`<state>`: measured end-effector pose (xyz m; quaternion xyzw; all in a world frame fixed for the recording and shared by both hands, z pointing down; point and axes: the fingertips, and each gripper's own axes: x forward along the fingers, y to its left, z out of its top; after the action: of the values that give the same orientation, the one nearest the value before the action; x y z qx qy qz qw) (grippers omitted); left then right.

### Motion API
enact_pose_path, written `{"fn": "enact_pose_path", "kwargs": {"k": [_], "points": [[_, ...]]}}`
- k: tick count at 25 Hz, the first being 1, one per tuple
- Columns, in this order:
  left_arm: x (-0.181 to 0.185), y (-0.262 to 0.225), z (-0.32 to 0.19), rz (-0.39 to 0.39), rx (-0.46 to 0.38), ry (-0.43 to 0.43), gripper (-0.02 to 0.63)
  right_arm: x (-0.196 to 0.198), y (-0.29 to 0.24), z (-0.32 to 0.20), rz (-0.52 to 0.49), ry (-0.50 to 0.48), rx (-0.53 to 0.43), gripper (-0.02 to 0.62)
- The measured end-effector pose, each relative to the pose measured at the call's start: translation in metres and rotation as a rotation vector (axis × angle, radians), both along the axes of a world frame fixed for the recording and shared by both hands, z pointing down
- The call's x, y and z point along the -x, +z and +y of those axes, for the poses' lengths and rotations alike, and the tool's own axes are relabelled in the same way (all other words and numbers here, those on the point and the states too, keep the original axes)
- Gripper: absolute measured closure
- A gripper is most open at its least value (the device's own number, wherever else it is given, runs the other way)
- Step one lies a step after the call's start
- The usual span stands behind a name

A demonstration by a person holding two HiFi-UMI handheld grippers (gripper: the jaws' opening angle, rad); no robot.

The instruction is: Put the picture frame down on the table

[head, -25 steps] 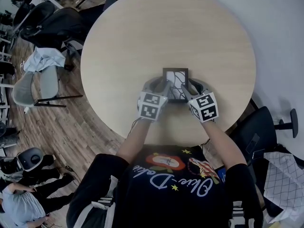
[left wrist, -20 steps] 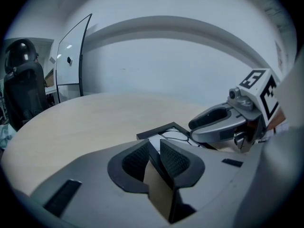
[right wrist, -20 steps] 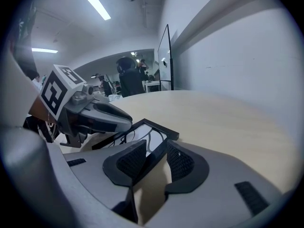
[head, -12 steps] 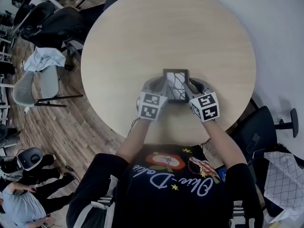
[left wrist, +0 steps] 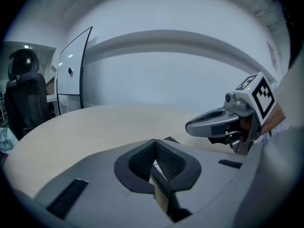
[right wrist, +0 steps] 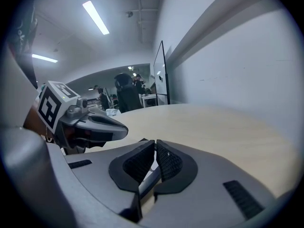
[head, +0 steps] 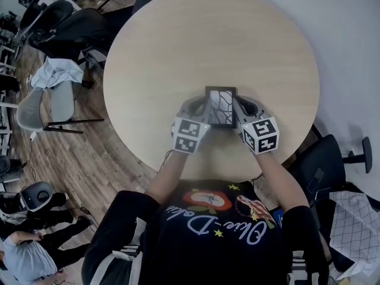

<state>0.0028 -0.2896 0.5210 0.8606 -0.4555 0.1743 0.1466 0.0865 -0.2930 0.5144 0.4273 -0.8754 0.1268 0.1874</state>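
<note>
A small dark picture frame (head: 220,107) with a white, black-lined picture is held between both grippers over the near part of the round table (head: 178,46). My left gripper (head: 200,109) is shut on its left edge and my right gripper (head: 238,109) on its right edge. In the left gripper view the left gripper (left wrist: 157,164) pinches the thin frame edge (left wrist: 162,198), with the right gripper (left wrist: 223,122) opposite. The right gripper view has the right gripper (right wrist: 156,161) clamped on the frame edge (right wrist: 146,183). Whether the frame touches the table I cannot tell.
Office chairs (head: 56,25) and a chair draped with cloth (head: 53,94) stand left of the table on the wood floor. Another dark chair (head: 323,165) is at the near right. A whiteboard (left wrist: 73,70) stands beyond the table's far side.
Both grippers and the frame have shifted a little toward the person; both stay closed on the frame.
</note>
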Motion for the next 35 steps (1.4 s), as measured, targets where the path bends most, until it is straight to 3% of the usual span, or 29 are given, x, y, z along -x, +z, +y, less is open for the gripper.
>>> {"fn": "enact_pose_path", "kwargs": {"k": [10,35], "points": [[-0.006,-0.033,0.008,0.037,-0.095,0.019,0.604,0.002,-0.038,0.003,-0.102,0.019,-0.069,0.595],[-0.008,-0.042,0.010,0.055,-0.113,0.017,0.604,0.008,-0.044,0.007,-0.108,0.001,-0.080,0.598]]}}
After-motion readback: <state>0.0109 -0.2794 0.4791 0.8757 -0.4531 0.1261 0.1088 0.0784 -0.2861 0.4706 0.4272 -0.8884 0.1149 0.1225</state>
